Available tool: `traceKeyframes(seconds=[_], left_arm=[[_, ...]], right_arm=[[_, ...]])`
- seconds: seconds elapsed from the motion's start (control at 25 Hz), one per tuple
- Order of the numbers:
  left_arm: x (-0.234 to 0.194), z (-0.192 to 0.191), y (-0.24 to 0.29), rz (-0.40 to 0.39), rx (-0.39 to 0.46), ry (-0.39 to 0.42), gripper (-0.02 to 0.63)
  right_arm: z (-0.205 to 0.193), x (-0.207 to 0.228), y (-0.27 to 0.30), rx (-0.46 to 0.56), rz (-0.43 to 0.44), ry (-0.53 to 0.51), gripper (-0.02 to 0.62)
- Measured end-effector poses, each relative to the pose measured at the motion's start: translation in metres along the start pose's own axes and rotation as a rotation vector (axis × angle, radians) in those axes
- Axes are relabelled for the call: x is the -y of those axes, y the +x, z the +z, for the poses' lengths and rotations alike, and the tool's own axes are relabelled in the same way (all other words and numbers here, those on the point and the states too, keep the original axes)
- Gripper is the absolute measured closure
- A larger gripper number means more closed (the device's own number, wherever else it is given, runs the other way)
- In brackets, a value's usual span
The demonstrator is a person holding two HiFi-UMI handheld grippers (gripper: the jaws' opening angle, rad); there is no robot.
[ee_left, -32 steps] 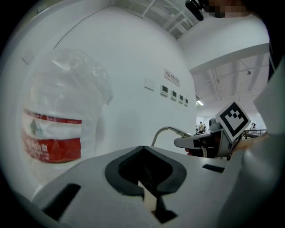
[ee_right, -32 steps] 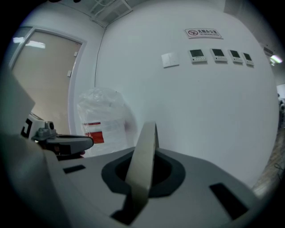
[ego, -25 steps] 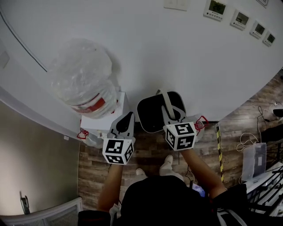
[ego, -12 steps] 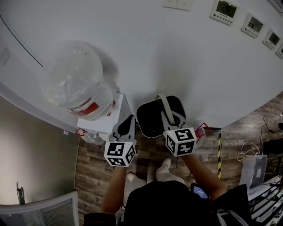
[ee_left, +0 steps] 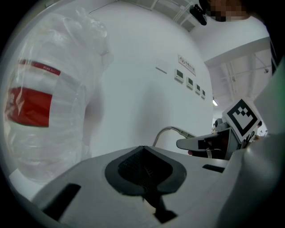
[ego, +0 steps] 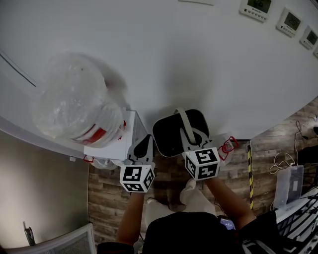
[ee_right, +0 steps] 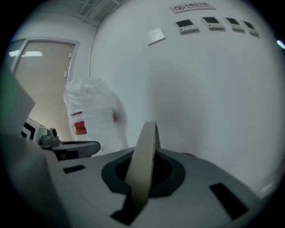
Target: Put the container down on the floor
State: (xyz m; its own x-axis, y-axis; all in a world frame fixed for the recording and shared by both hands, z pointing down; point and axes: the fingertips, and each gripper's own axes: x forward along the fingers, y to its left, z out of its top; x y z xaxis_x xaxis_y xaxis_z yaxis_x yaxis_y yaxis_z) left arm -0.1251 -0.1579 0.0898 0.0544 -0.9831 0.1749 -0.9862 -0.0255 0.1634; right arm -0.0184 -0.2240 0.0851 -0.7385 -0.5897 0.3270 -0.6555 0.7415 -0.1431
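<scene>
A black container (ego: pixel 169 135) with a beige bail handle (ego: pixel 185 121) hangs just above the wooden floor (ego: pixel 233 171), close to the white wall. My right gripper (ego: pixel 193 139) is shut on that handle, and in the right gripper view the beige strip (ee_right: pixel 144 156) runs up between the pads of the gripper (ee_right: pixel 141 182). My left gripper (ego: pixel 143 145) hovers beside the container's left side, shut with nothing in it. In the left gripper view its dark pads (ee_left: pixel 144 171) meet, and the handle (ee_left: pixel 171 130) shows beyond them.
A large water jug wrapped in clear plastic (ego: pixel 74 106) sits on a white box (ego: pixel 117 144) to the left, against the wall. Wall control panels (ego: pixel 258 6) hang above. Yellow-black tape (ego: pixel 250 171) and cables (ego: pixel 280 161) lie on the floor at right. The person's feet (ego: pixel 191 188) stand below the container.
The view has shifted a little and the person's feet have moved. Both grippers and the hanging container keep nearly the same place, the right one still gripping the handle.
</scene>
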Motion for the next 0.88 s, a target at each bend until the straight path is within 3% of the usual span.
traceKeyframes(seconds=[0.48, 0.88], left_arm=[[-0.016, -0.039, 0.023, -0.064, 0.021, 0.076, 0.589], [-0.020, -0.116, 0.034, -0.113, 0.021, 0.029, 0.589]], right_arm=[[-0.048, -0.002, 0.030, 0.019, -0.049, 0.002, 0.565], [-0.113, 0.014, 0.049, 0.027, -0.101, 0.022, 0.565]])
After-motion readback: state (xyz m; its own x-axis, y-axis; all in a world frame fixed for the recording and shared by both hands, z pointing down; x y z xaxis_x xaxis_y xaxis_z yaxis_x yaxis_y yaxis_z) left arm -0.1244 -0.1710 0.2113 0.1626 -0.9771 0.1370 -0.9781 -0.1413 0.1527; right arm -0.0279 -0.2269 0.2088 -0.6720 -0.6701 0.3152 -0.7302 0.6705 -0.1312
